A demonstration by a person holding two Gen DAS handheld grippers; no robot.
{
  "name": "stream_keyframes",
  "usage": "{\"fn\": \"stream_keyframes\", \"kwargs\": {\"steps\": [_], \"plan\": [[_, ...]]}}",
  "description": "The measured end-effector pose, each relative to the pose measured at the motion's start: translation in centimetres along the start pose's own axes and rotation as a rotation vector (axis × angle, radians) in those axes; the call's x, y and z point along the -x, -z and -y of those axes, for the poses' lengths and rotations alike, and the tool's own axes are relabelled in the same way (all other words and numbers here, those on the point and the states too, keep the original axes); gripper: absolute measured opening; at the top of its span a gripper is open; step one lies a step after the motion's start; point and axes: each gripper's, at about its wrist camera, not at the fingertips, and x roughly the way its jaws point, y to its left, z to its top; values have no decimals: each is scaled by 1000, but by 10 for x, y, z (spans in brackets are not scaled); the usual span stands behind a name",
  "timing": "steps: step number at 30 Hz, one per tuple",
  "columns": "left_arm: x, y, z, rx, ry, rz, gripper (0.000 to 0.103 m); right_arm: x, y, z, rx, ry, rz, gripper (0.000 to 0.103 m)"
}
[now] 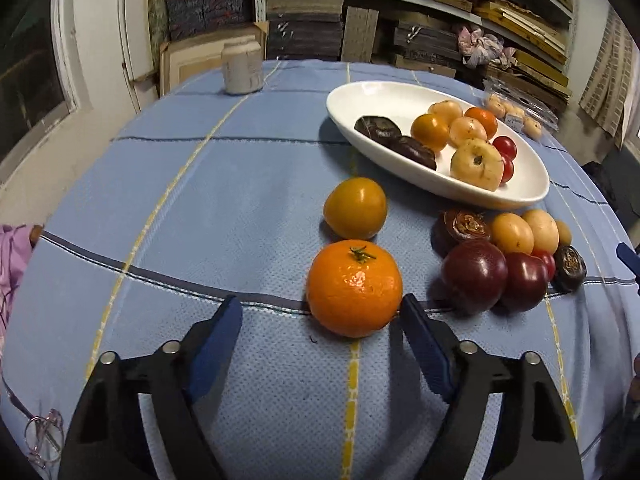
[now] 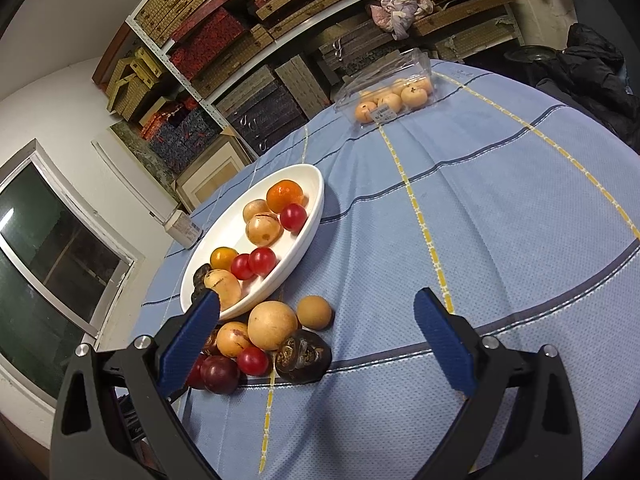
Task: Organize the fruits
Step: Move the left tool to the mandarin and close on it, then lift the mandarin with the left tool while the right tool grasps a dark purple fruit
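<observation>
A desk point(image 1: 168, 208) under a blue checked cloth carries a white oval bowl point(image 1: 384, 96) holding mixed fruit: yellow, orange, small red and dark pieces. Just beside the bowl's near rim lies a loose cluster of fruit point(image 2: 272, 340), dark plums among pale ones. The left gripper point(image 1: 320, 312) has its fingers wide, the mandarin point(image 1: 354, 288) resting on the cloth at its right fingertip, a yellow-orange fruit point(image 1: 355, 208) just behind it. The right gripper point(image 2: 316, 308) hovers with fingers spread wide, holding nothing
</observation>
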Motion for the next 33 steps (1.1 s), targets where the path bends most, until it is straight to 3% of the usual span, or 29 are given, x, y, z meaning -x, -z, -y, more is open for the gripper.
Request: {"fn": "stream_keyframes", "kwargs": {"steps": [6, 10, 14, 17, 18, 23, 27, 33], "plan": [[-4, -5, 5, -16, 21, 1, 74, -1, 1, -1, 10, 3, -7, 96], [-3, -6, 8, -35, 42, 11, 45, -2, 2, -5, 39, 9, -15, 96], [1, -3, 4, -22, 45, 16, 45, -4, 8, -19, 160, 56, -37, 94], [5, 0, -2, 2, 42, 14, 45, -13, 22, -37, 338, 158, -87, 55], [6, 0, -3, 8, 40, 15, 45, -18, 29, -41, 384, 178, -117, 49], [9, 1, -1, -2, 47, 20, 45, -31, 46, -50, 482, 210, -162, 49], [9, 2, 3, -18, 51, 17, 45, -38, 47, -49, 473, 203, -191, 65], [9, 4, 5, -23, 53, 14, 45, -50, 49, -55, 494, 185, -234, 65]]}}
